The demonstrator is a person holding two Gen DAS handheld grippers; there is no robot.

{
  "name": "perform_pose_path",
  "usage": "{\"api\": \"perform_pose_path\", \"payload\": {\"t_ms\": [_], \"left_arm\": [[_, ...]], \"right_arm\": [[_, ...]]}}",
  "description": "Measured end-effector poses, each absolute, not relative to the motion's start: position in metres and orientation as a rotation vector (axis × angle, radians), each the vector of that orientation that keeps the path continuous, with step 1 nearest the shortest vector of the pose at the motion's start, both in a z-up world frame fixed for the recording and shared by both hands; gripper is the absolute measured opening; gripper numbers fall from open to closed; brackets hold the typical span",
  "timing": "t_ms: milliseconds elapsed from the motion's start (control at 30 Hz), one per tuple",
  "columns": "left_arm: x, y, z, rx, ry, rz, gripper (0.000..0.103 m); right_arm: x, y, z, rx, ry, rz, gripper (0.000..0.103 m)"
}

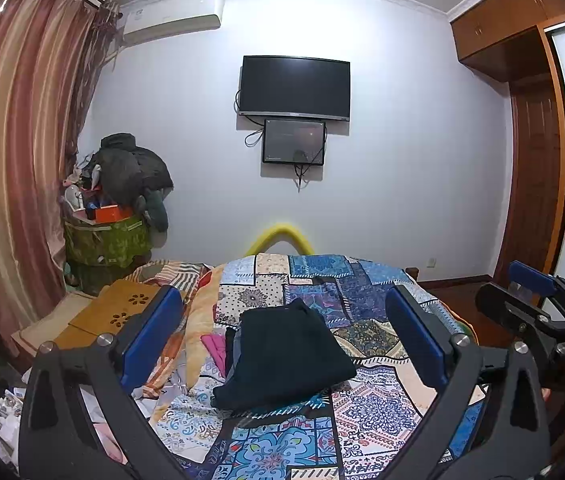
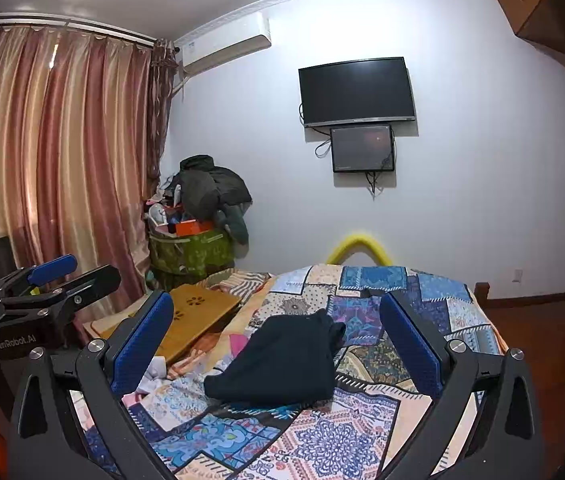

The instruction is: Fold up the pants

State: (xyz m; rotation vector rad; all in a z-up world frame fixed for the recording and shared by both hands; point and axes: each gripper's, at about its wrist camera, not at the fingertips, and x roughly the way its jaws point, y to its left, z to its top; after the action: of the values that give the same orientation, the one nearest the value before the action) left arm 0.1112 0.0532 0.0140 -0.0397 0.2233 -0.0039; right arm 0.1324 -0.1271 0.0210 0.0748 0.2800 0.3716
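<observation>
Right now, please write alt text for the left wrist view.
Dark folded pants lie on a patchwork bedspread, framed by the open, empty left claw. Behind, a black TV hangs on the white wall.

Dark pants (image 1: 286, 354), folded compact, lying on patchwork bedspread (image 1: 366, 408).

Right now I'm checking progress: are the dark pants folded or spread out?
Folded. The dark pants lie as a compact, layered bundle on the patchwork bedspread, with no legs stretched out. Neither gripper touches them.
</observation>
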Motion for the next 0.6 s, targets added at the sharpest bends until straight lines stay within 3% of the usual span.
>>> {"api": "perform_pose_path", "payload": {"t_ms": [600], "left_arm": [[0.1137,0.0542,0.0098,-0.048,0.243,-0.013,0.103]], "right_arm": [[0.1313,-0.1307,0.0208,0.081,0.297,0.361,0.102]]}}
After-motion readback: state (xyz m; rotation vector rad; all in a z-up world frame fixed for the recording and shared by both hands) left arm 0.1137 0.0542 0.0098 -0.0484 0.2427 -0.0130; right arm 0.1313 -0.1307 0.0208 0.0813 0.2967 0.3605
